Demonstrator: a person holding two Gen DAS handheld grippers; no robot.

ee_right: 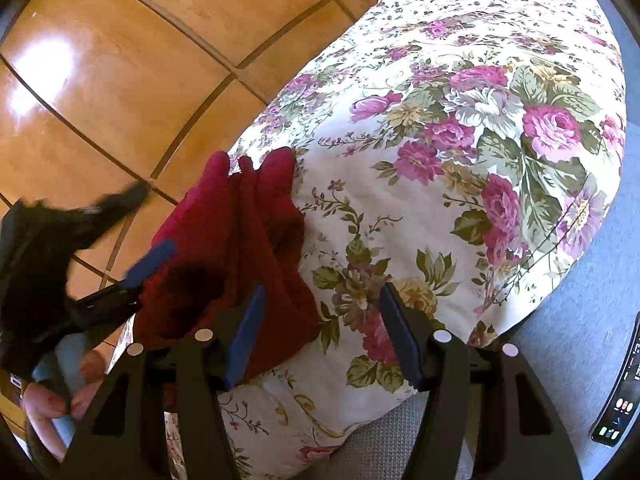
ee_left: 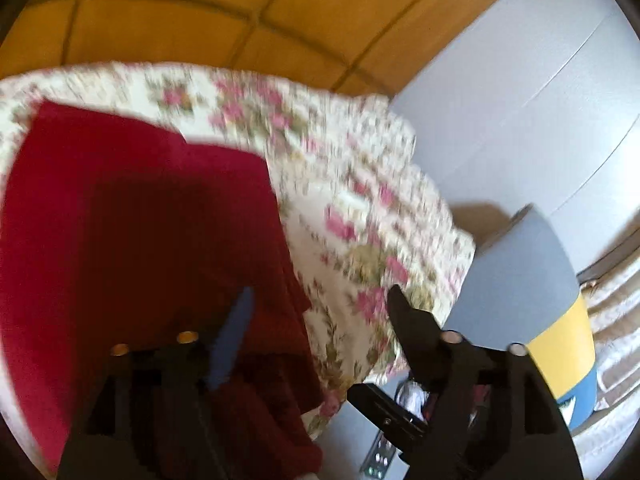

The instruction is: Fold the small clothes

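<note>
left view blurred; red garment [ee_left: 140, 220] cut off.

one red garment [ee_right: 240, 248], one floral pillow [ee_right: 460, 152], two tongs [ee_right: 324, 332] [ee_left: 320, 312]

**Cloth, tile and plastic**

The red garment [ee_right: 240, 240] is a thick matt cloth with a nubby, knit-like surface. The floral cover [ee_right: 460, 152] beneath it, running toward 1 o'clock, is smooth printed cotton-like fabric, faintly creased. The floor [ee_right: 120, 60] at 10 o'clock is glossy tan tile, throwing back bright glare. The right gripper [ee_right: 322, 332] has matt black plastic arms and matt blue pads [ee_right: 248, 332]. The remote [ee_right: 622, 396] at 4 o'clock looks like shiny black plastic.
</note>
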